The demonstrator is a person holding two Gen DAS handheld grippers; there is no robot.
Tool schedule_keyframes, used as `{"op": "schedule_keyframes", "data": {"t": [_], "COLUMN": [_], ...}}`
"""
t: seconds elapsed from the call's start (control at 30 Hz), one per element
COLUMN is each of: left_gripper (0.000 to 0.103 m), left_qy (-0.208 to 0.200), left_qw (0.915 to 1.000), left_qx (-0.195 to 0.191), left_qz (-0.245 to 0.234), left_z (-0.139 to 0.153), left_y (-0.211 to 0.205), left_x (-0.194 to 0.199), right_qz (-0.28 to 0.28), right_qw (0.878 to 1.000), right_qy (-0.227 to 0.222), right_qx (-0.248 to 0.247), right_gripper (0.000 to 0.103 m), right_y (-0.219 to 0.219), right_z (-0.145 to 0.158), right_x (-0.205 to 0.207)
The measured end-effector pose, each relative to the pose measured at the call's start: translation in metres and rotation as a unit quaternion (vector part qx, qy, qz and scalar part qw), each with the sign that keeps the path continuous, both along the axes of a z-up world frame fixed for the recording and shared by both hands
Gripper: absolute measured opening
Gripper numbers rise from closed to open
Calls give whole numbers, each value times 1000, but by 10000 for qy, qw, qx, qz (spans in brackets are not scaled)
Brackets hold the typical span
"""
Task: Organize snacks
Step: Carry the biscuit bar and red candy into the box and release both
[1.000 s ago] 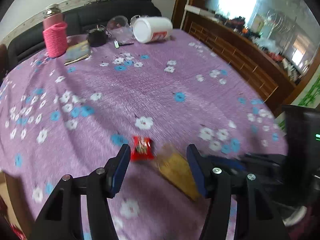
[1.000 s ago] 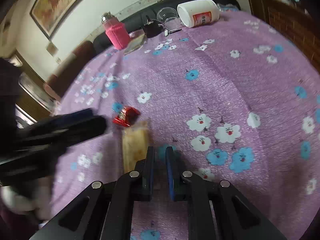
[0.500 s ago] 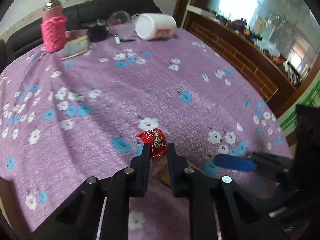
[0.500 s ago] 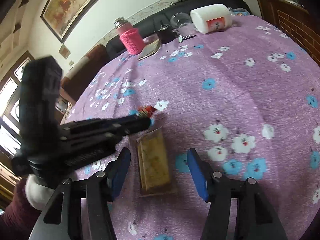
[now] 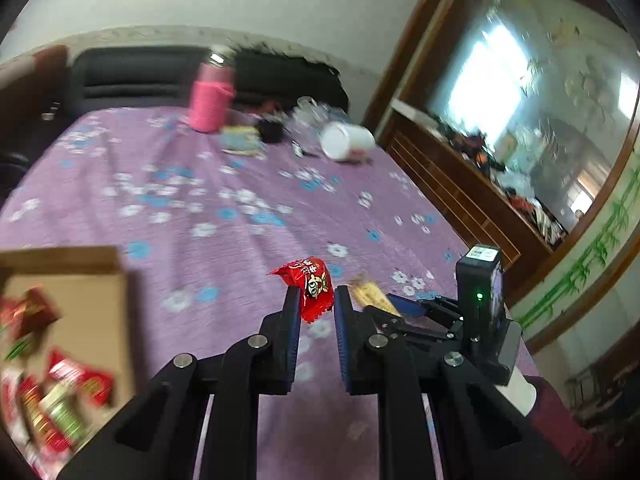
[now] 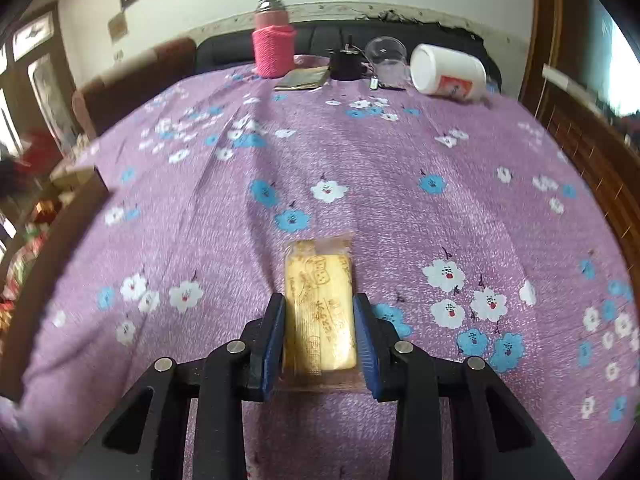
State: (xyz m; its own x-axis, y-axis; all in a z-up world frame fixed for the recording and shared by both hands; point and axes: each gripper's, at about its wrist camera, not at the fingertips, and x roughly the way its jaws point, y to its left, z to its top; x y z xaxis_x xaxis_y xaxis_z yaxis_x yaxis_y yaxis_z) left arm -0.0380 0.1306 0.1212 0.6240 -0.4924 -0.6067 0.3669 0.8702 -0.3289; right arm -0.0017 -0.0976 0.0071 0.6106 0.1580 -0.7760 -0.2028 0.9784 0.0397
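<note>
My left gripper (image 5: 316,294) is shut on a small red snack packet (image 5: 314,286) and holds it above the purple flowered tablecloth (image 5: 240,240). An open cardboard box (image 5: 80,300) with several snack packs in it lies at the lower left. A yellow biscuit pack (image 6: 320,308) lies lengthwise on the cloth between the blue pads of my right gripper (image 6: 319,304). Its jaws are closing and the pads touch the pack's long sides. In the left wrist view, the right gripper (image 5: 400,306) with the biscuit pack (image 5: 368,294) shows just to the right.
At the table's far end stand a pink bottle (image 6: 274,46), a booklet (image 6: 304,78), a black object (image 6: 346,64), a clear cup (image 6: 386,56) and a white jar on its side (image 6: 446,74). The box wall (image 6: 60,220) runs along the left. A wooden cabinet (image 5: 460,184) lines the right.
The left gripper shut on the red packet, lifted it and swung left, bringing the box into view. The right gripper opened, moved over the biscuit pack and narrowed around it.
</note>
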Motion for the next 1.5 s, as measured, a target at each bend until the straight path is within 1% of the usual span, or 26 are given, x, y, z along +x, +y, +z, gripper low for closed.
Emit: {"op": "schedule_keyframes", "data": {"t": [0.1,0.17,0.27,0.33,0.4,0.5,0.63,0.73,0.83,0.9,1.07,1.13,1.17,1.2,1.27,1.3,1.37,1.43,1.47,1.5], "left_gripper": [16,16,16,16,16,16,16,16,16,16,17,21,33,48,59,59,59,60,62,68], "left_qy": [-193,-260,-354,-358,-302,-169,56,164,287,415,784,1010,999,961,788,694,633,536,446,376], "left_qw": [9994,9986,9961,9939,9912,9878,9847,9842,9838,9833,9795,9761,9758,9759,9775,9786,9789,9782,9779,9771], "left_qx": [18,32,163,173,90,-33,-22,-41,0,43,-42,-254,-317,-323,-307,-274,-267,-264,-224,-179], "left_qz": [269,452,790,1031,1288,1549,1739,1761,1768,1773,1855,1907,1920,1934,1932,1917,1924,1991,2032,2086], "left_z": [8,11,12,10,4,-8,-26,-36,-44,-48,-63,-69,-69,-68,-62,-59,-54,-46,-41,-36], "left_y": [36,62,98,124,151,177,200,203,206,207,214,220,222,223,222,220,219,215,213,211], "left_x": [-28,-43,-61,-70,-77,-82,-81,-76,-64,-49,-10,2,2,0,-7,-12,-18,-30,-38,-43], "right_qz": [-76,-162,-165,-44,196,604,1231,1504,1597,1560,1365,1299,1270,1264,1232,1200,1130,1075,1034,983], "right_qw": [9996,9989,9975,9963,9942,9903,9804,9767,9762,9789,9847,9864,9867,9865,9858,9854,9848,9860,9874,9890], "right_qy": [51,-4,-130,-156,-148,-36,231,297,348,362,494,502,499,508,519,501,444,323,249,157], "right_qx": [256,435,678,848,1045,1252,1520,1504,1429,1272,969,873,881,912,1016,1103,1242,1236,1175,1094], "right_gripper": [35,35,35,36,36,36,36,37,37,37,37,38,38,39,41,43,44,44,44,44], "right_y": [0,0,6,18,39,78,145,190,225,244,267,272,273,272,267,263,254,246,241,236], "right_z": [5,14,36,50,63,71,70,66,62,58,41,35,33,32,33,34,40,49,53,57], "right_x": [-10,-20,-35,-42,-47,-50,-51,-49,-39,-24,12,22,25,27,28,28,25,13,8,1]}}
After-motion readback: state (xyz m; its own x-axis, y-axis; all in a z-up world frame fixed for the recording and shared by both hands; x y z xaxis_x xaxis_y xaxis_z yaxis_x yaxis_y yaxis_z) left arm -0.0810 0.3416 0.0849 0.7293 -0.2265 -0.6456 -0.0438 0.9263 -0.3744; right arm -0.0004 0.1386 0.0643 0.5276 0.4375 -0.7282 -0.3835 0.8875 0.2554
